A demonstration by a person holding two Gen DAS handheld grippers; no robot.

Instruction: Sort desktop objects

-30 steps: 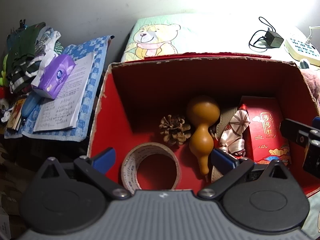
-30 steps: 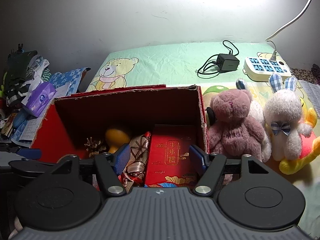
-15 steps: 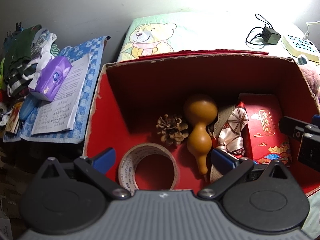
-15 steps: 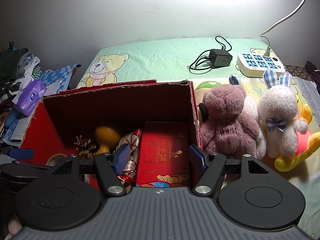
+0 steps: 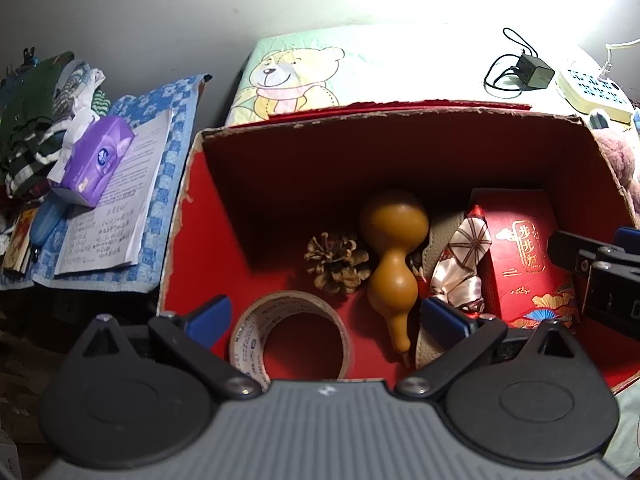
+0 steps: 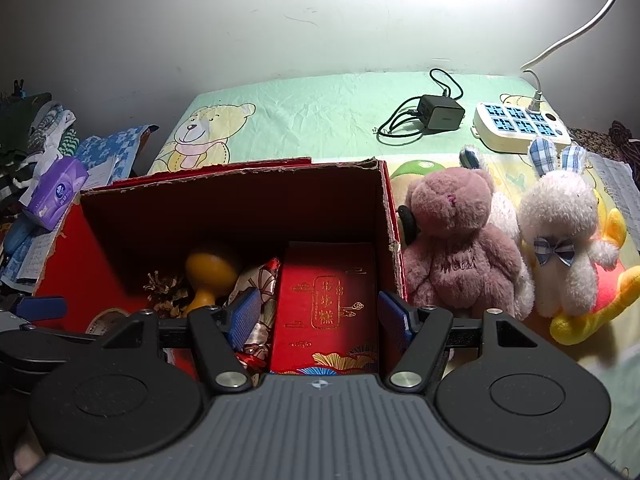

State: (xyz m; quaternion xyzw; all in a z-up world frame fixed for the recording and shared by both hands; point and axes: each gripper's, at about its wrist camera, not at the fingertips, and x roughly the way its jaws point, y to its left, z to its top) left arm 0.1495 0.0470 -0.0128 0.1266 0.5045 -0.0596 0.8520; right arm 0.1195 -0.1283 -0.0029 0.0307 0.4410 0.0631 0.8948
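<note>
both grippers hang spread wide and empty over the red box (image 5: 188,216): left gripper (image 5: 326,318) above the tape roll (image 5: 290,334), right gripper (image 6: 318,316) above the red packet (image 6: 326,304). probably best to descend straight, straddling each item, clearing the gourd (image 5: 394,256) and box wall.

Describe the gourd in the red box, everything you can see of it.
The gourd is a smooth, glossy orange-brown bottle gourd with two bulbs, the larger toward the back wall, and a thin stem pointing to the box's near side. It lies on the floor of the red box, between the pine cone and the patterned satin cloth. Neither gripper holds it.
</note>
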